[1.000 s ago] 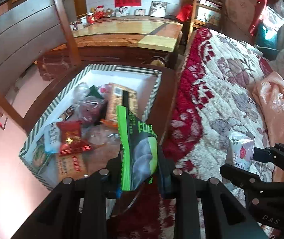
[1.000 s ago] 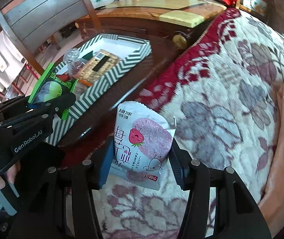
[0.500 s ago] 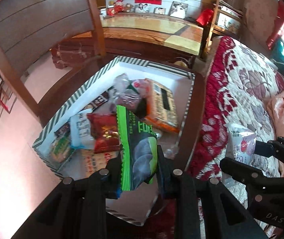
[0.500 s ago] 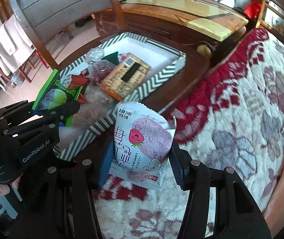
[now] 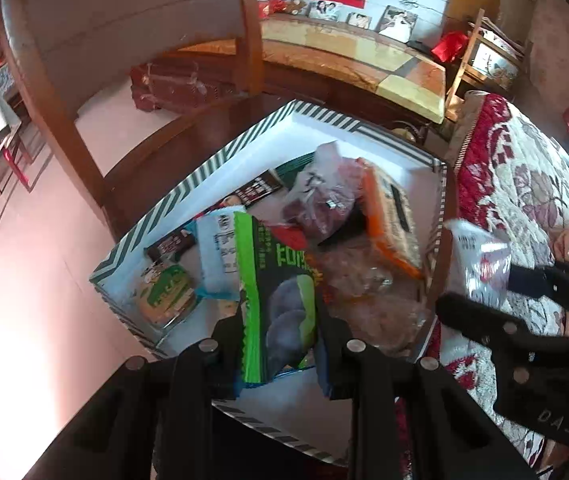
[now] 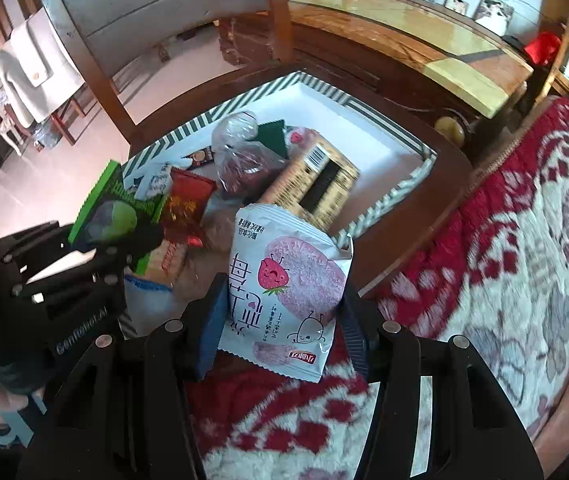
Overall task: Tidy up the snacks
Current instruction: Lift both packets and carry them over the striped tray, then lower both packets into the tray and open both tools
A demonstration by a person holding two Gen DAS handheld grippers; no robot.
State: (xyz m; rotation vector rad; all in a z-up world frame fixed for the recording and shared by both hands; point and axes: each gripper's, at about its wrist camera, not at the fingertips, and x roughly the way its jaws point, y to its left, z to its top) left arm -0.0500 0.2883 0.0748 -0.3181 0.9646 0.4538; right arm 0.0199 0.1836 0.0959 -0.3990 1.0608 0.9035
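My left gripper [image 5: 280,356] is shut on a green snack packet [image 5: 280,300], held upright over the near end of a green-and-white striped box [image 5: 152,224] that holds several snacks. My right gripper [image 6: 280,320] is shut on a white strawberry snack packet [image 6: 284,292] and hangs above the box's near right edge, by the blanket. Each gripper shows in the other's view: the right one with its white packet [image 5: 480,264] at the right, the left one with the green packet [image 6: 112,212] at the left.
The box [image 6: 384,120] sits on a dark wooden stool or small table [image 6: 448,176] beside a red-and-cream floral blanket [image 6: 524,260]. Inside lie an orange-edged biscuit pack [image 5: 394,220], a clear bag of red fruit [image 5: 320,200] and smaller packets. A wooden chair [image 5: 84,92] stands behind.
Both grippers have travelled left from above the blanket to above the box, each keeping its packet. The box now fills the middle of both views.
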